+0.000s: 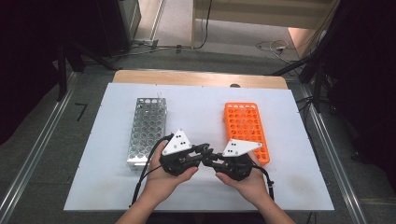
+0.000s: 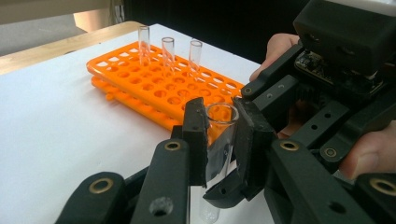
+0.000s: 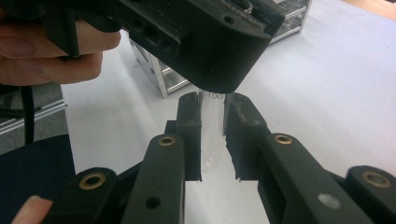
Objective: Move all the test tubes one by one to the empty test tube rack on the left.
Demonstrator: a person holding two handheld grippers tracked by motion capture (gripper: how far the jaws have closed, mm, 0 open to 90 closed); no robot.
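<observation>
Hands meet near the front middle of the white table [image 1: 116,154], forearms coming in from the bottom edge and angled toward each other. Left hand [image 1: 169,173] cups the left gripper [image 1: 205,153] from below, palm up, grey plate on top tilted. Right hand [image 1: 243,179] mirrors it under the right gripper [image 1: 208,158]. Both gripper noses point inward and sit touching or just short of touching at the centre.

Both tools are clamped on the same clear test tube [image 2: 219,140]. Left gripper view: the left gripper [image 2: 219,144] has its pads pressed on the tube just under the open rim, tube roughly upright, slightly tilted, its rounded bottom hanging below the jaws. The right gripper's black body is close on the right, with fingers [image 2: 275,49] wrapped behind it. Right gripper view: the right gripper [image 3: 212,135] pinches the tube [image 3: 212,135] between its pads, printed marking visible near the top, and the left gripper's housing overhangs directly above.

Tube is held in the air over the table, between the two racks. Metal rack [image 1: 147,130] lies to the left, just beside the left hand. Orange rack [image 1: 245,123] lies to the right, near the right gripper's plate, with three more clear tubes [image 2: 168,53] standing along its far side.
</observation>
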